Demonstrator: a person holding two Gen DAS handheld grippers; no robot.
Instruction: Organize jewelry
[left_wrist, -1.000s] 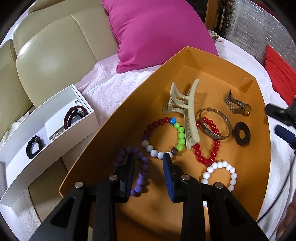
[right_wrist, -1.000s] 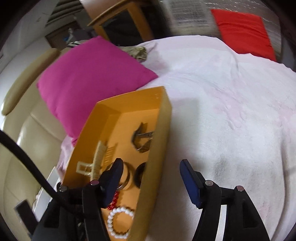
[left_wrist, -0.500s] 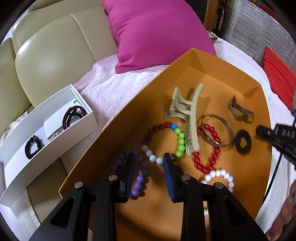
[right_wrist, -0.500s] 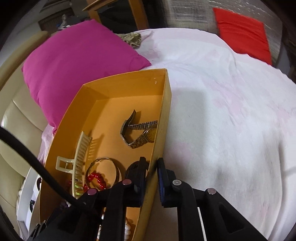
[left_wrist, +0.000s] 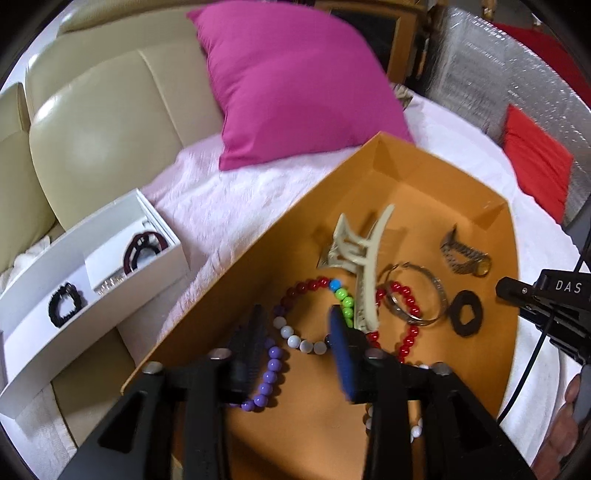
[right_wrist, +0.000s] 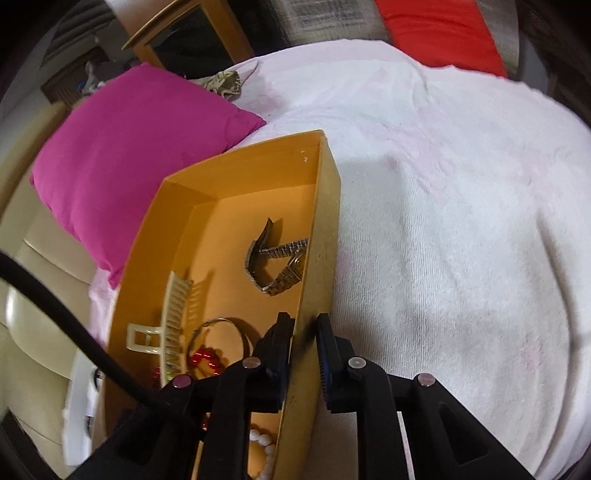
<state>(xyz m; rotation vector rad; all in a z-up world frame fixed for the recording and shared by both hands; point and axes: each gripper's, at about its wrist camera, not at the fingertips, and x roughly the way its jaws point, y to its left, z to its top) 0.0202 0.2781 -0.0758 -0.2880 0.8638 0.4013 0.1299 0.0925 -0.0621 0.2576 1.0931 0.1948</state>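
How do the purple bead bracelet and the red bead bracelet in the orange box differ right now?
The purple bead bracelet is partly hidden behind a finger of the left gripper; the red bead bracelet lies farther right. The red one is overlapped by the silver bangle and beige hair claw; the purple one lies clear of both. Both rest in the orange box.
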